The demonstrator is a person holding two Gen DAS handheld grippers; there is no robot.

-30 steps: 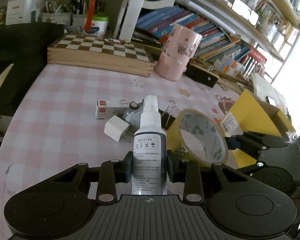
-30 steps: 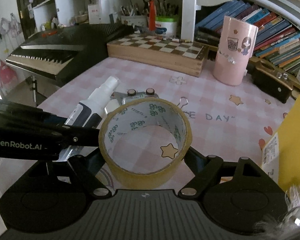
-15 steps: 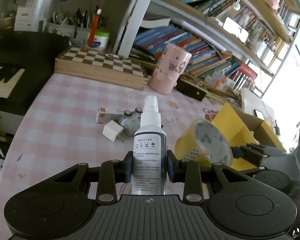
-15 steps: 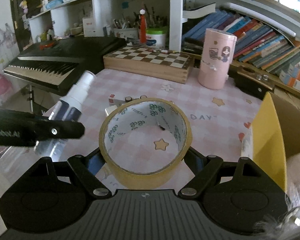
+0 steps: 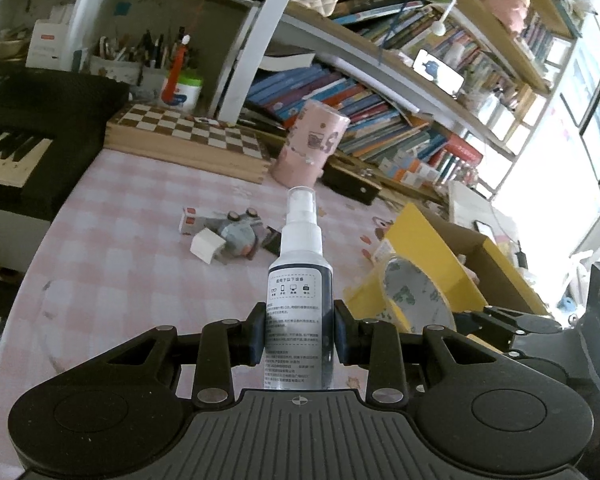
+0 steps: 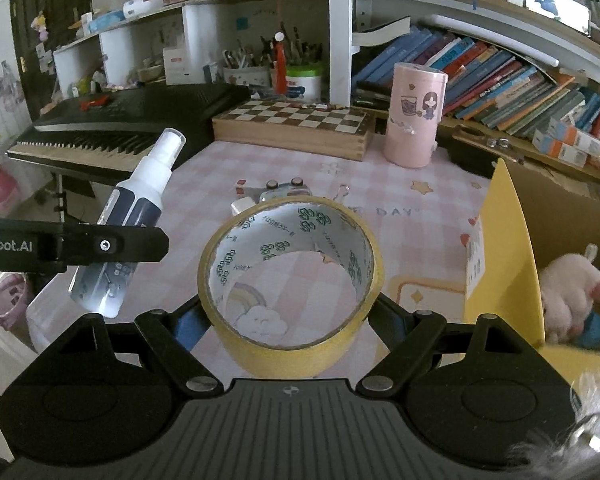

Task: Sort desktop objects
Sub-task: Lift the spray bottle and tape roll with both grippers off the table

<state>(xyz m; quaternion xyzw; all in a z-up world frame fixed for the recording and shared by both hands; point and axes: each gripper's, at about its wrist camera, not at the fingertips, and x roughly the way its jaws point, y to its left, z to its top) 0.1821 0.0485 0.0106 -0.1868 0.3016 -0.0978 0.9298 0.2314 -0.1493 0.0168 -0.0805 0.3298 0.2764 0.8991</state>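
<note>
Spray bottle (image 5: 300,300) and tape roll (image 6: 290,280), the two desktop objects in hand, each held clear of the pink checked table (image 5: 112,248). In the left wrist view the bottle stands at frame centre, upright along the fingers, with the left gripper (image 5: 300,338) closed narrowly on the lower half of its labelled body; the white pump head is free above the pads. In the right wrist view the tape roll fills the lower centre, its open core facing the camera, and the right gripper (image 6: 290,312) is spread fairly wide, pressing on the outer rim from both sides. The yellow cardboard box (image 6: 504,256), at the right edge of that view, is open and already holds a pink plush toy (image 6: 568,292); it is the likely place for both items. Handling, as a judgement: the bottle is a light, stiff plastic cylinder with a smooth, somewhat slippery wall, so a hold on the straight body below the shoulder is sound, whereas the tapered neck or pump would let it slide or tilt. The tape roll is light and rigid across its width, but round, so it can rotate or squirt out between flat pads; a grip across the full diameter, centred on the band, suits it best. A small pile of remaining items (image 5: 228,236) lies at mid-table, left of centre in the left wrist view.
</note>
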